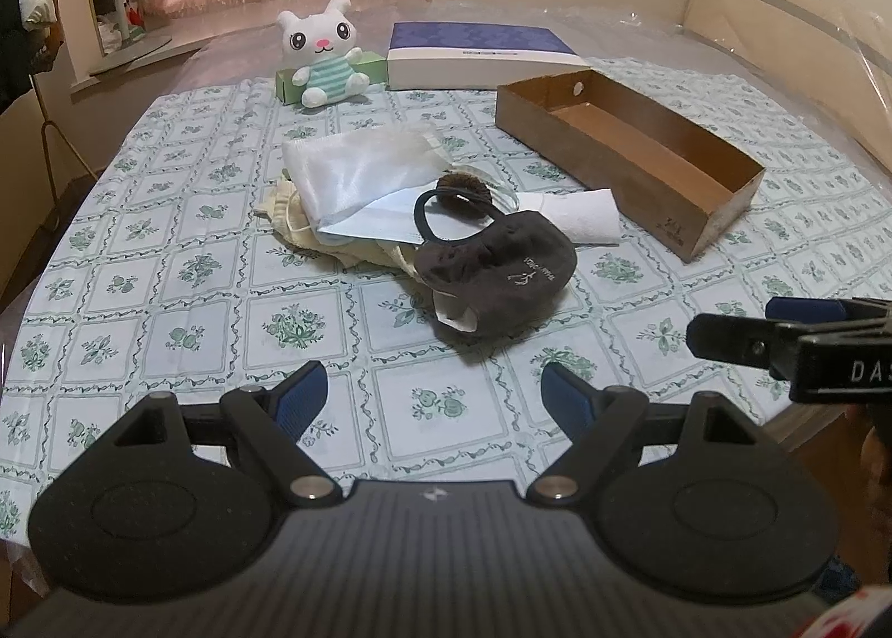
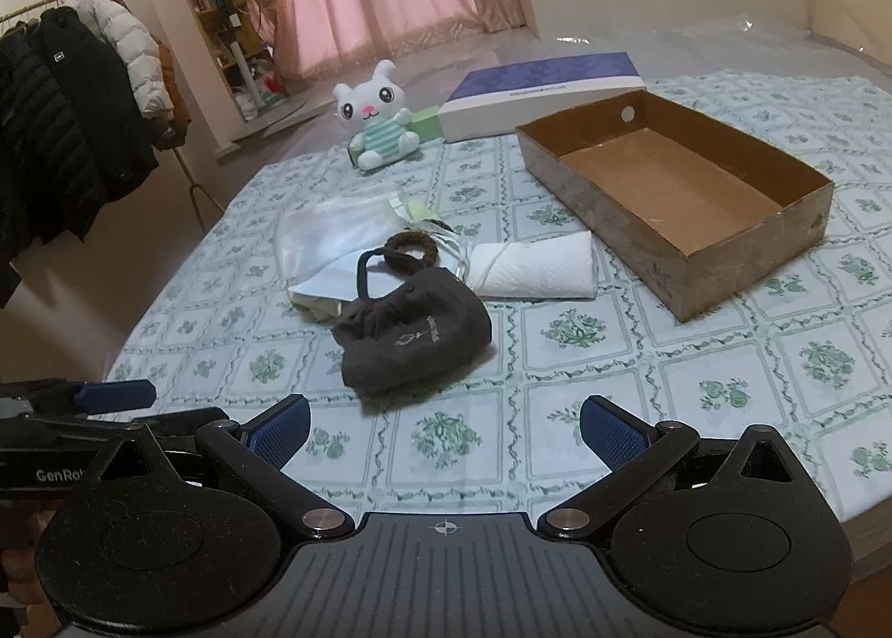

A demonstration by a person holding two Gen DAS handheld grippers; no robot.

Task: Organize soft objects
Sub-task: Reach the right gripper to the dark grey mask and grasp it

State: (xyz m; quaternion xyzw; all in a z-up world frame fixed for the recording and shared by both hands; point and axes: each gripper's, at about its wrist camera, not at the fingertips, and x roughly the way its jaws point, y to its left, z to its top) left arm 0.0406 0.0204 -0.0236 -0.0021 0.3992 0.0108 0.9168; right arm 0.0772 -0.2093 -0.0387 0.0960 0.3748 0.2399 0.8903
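Observation:
A heap of soft things lies mid-table: a dark grey cloth pouch [image 1: 496, 275] [image 2: 415, 339] with a black loop, a brown hair tie [image 1: 463, 189] [image 2: 412, 250], a white satin cloth [image 1: 357, 169] [image 2: 329, 233], a blue face mask [image 1: 373, 220], yellow fabric [image 1: 301, 225] and a folded white towel [image 1: 580, 214] [image 2: 535, 267]. An empty brown cardboard box [image 1: 630, 153] [image 2: 669, 192] stands to the right. My left gripper [image 1: 435, 398] is open, short of the pouch. My right gripper [image 2: 446, 429] is open too, just before the pouch, with nothing between its fingers.
A white plush bunny [image 1: 323, 52] [image 2: 379, 119] sits on a green box [image 1: 290, 83] at the far edge, beside a blue-and-white flat box [image 1: 479, 55] [image 2: 541, 91]. A floral tablecloth [image 1: 167, 303] covers the table. Jackets on a rack [image 2: 67, 108] hang to the left.

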